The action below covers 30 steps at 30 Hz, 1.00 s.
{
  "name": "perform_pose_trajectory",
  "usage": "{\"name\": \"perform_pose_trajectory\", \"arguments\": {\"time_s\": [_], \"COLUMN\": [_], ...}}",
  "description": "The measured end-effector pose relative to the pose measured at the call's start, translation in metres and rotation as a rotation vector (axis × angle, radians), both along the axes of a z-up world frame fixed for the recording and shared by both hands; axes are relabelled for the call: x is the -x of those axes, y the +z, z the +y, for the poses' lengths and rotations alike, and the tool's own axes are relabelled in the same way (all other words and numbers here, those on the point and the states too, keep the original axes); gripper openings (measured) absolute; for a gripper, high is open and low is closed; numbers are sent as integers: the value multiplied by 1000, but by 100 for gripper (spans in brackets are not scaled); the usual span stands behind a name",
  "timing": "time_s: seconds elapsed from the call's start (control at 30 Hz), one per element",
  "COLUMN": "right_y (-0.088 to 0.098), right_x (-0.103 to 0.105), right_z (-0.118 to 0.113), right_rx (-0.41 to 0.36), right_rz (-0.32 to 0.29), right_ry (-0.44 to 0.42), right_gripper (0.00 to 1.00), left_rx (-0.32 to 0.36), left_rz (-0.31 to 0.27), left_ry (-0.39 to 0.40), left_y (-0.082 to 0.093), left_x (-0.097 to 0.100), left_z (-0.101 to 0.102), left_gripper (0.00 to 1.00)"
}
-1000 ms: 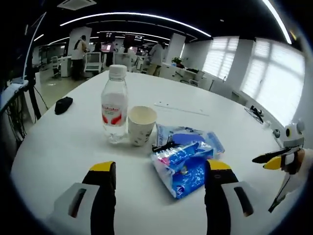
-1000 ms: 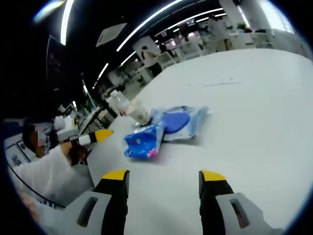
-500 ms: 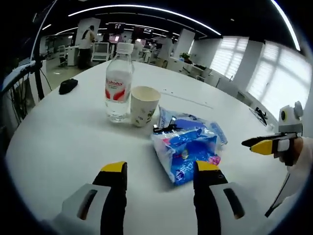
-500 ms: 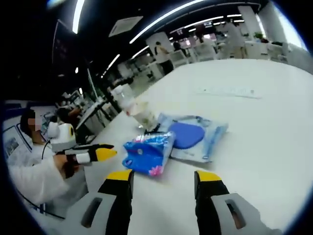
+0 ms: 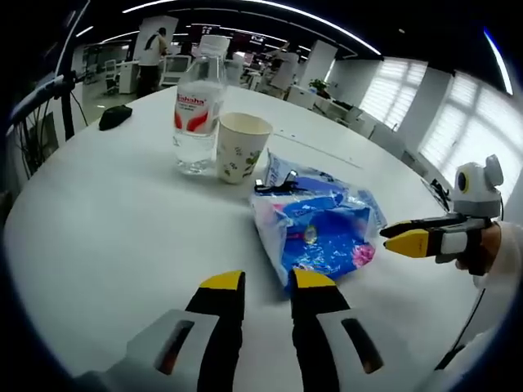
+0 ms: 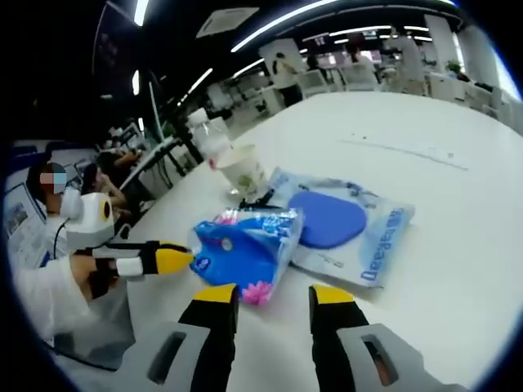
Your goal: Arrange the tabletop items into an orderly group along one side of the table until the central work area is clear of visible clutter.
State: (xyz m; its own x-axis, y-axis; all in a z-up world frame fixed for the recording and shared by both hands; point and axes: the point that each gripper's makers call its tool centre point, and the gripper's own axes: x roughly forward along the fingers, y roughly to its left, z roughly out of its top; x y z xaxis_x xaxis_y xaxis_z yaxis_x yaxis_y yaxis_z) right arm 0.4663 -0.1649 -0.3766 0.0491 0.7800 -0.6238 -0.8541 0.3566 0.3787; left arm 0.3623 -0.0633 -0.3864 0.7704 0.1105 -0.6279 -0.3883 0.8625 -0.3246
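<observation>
1. Left gripper view: the water bottle [image 5: 197, 106] stands left of the blue snack bag [image 5: 317, 236], its cap blending into the background. A paper cup [image 5: 239, 146] touches the bottle's right side.
2. The snack bag lies on the white table [image 5: 98, 220], partly covering a flat clear packet [image 5: 327, 184]; its long axis runs away from the left gripper [image 5: 266, 282], whose jaws are narrowly parted and empty.
3. Right gripper view: the right gripper [image 6: 274, 295] has a narrow empty gap, the bag just beyond its tips.
</observation>
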Motion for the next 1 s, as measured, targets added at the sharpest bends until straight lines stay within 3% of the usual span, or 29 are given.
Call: {"name": "perform_pose_trajectory", "arguments": {"time_s": [0.2,0.33,0.53,0.73,0.9,1.0], "right_y": [-7,-7,-1,13,34,46], "right_x": [1,6,3,5,9,4], "right_z": [7,11,9,-6,-32,-42], "right_rx": [9,1,-17,-43,-82,-117], "right_rz": [54,115,106,107,92,50], "right_ry": [-34,-69,-73,-81,-118,-131], "right_gripper": [19,2,0,0,0,0], "left_rx": [25,65,71,76,77,78], "left_rz": [-4,-9,-13,-34,-47,-61], "left_ry": [11,33,45,15,-35,-75], "left_y": [-5,-5,2,15,29,41], "left_x": [-3,-6,-4,-6,-6,-6], "left_z": [1,1,-7,-20,-40,-58], "left_gripper": [4,0,0,0,0,0]}}
